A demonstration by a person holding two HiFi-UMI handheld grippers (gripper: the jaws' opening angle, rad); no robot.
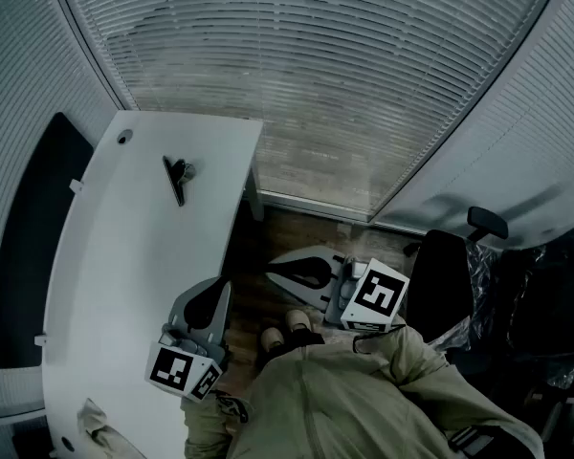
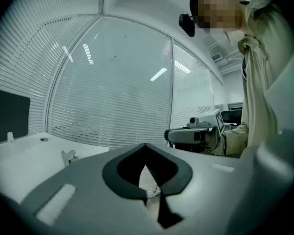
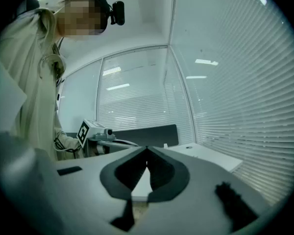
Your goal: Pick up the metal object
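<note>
1. Small metal object (image 1: 178, 179), a dark strip with a shiny bracket-like end, lies flat on the far half of the white curved table (image 1: 105, 275). Nothing touches it and nothing sits beside it.
2. Left hand-held gripper (image 1: 218, 290): jaws fully together, nothing between them. It hovers at the table's near right edge. The object is at its 11 o'clock, well apart.
3. Right hand-held gripper (image 1: 275, 273): jaws also together and empty. It's off the table, over the brown wooden floor (image 1: 306, 232), at 3 o'clock from the left one. Probably parked there to stay out of the reach path.
4. Both are held low and close to the person's body, which reads as a start pose. Pick not begun.
5. The left one is nearer and is over the table, so it looks like the likely picker. It'd need to open its jaws before coming down on the object.
6. Risk: the object is thin and lies flat on a smooth top. Closing on the raised bracket end looks safer than on the strip, which may skate away or slip under the pads.
</note>
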